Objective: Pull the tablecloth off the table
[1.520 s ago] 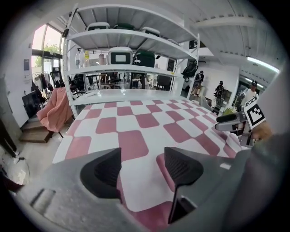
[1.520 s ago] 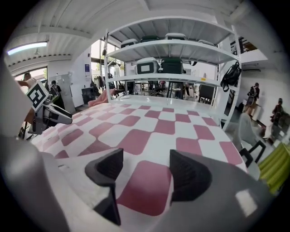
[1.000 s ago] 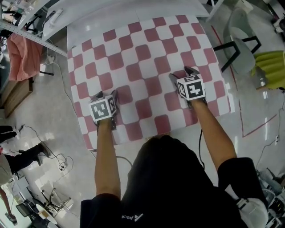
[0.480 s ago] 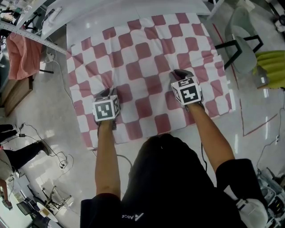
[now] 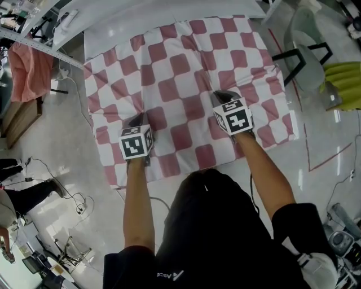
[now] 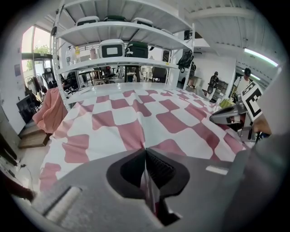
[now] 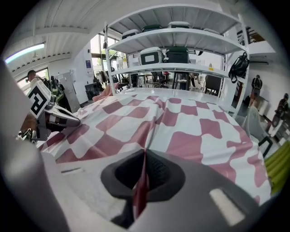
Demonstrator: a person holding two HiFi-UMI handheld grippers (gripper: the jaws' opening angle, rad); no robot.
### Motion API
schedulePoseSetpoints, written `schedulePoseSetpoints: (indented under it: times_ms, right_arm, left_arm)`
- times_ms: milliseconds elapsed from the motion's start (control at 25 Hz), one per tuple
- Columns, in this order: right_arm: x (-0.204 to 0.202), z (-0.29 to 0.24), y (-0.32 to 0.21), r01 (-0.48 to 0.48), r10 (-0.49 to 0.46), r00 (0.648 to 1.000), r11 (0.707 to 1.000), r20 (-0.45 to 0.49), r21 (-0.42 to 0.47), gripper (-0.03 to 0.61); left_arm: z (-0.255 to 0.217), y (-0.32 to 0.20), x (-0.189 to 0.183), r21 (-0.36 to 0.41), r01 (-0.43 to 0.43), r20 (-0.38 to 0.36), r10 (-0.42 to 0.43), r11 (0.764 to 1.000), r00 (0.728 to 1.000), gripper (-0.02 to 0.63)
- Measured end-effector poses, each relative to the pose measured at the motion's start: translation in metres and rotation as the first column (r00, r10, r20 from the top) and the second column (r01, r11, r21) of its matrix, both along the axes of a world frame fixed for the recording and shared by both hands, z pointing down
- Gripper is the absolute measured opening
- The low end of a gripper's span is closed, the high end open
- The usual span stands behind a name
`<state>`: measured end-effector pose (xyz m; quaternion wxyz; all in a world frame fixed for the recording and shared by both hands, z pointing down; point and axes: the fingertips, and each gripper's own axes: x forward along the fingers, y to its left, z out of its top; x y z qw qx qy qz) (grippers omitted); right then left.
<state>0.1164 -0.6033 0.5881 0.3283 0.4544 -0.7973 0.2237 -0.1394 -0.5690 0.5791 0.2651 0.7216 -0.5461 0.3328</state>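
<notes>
In the head view, the checked tablecloth (image 5: 186,73) is seen spread over the white surface (image 5: 169,14), its far edge short of the surface's far end and its near edge hanging just in front of the person. The left tongs (image 5: 138,119) and the right tongs (image 5: 221,96) are set down on the near half of the cloth, side by side and well apart, with creases radiating from each. The bulk of the cloth lies ahead of both, so a pull towards the person is judged to be what the next move calls for, neither arm being clearly nearer. A grey chair (image 5: 307,56) stands off the right edge and a pink fabric (image 5: 28,68) hangs to the left; nothing is seen resting on the cloth. In the left gripper view, the jaws are closed together on a raised fold of the tablecloth, which is drawn up into a ridge at the tips. A shelf rack (image 6: 127,41) is seen beyond the surface. In the right gripper view, the jaws are likewise clamped on a thin pinch of cloth, tented towards them.
</notes>
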Motion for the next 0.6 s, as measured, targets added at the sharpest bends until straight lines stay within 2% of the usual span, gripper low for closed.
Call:
schedulePoseSetpoints:
  times_ms: [160, 320, 600]
  right_arm:
    - [-0.01, -0.008, 0.016, 0.033, -0.034, 0.997, 0.999, 0.062, 0.013, 0.003]
    - [-0.024, -0.02, 0.04, 0.078, -0.081, 0.99, 0.997, 0.119, 0.028, 0.003]
    - [-0.037, -0.044, 0.088, 0.128, -0.137, 0.965, 0.99, 0.222, 0.055, 0.003]
  left_arm:
    - [-0.016, 0.01, 0.011, 0.06, -0.007, -0.057, 0.011, 0.998, 0.998, 0.008]
    - [-0.032, 0.024, 0.016, 0.109, 0.004, -0.077, 0.004, 0.994, 0.997, 0.008]
    - [-0.051, 0.059, 0.026, 0.153, -0.013, -0.103, 0.029, 0.988, 0.994, 0.008]
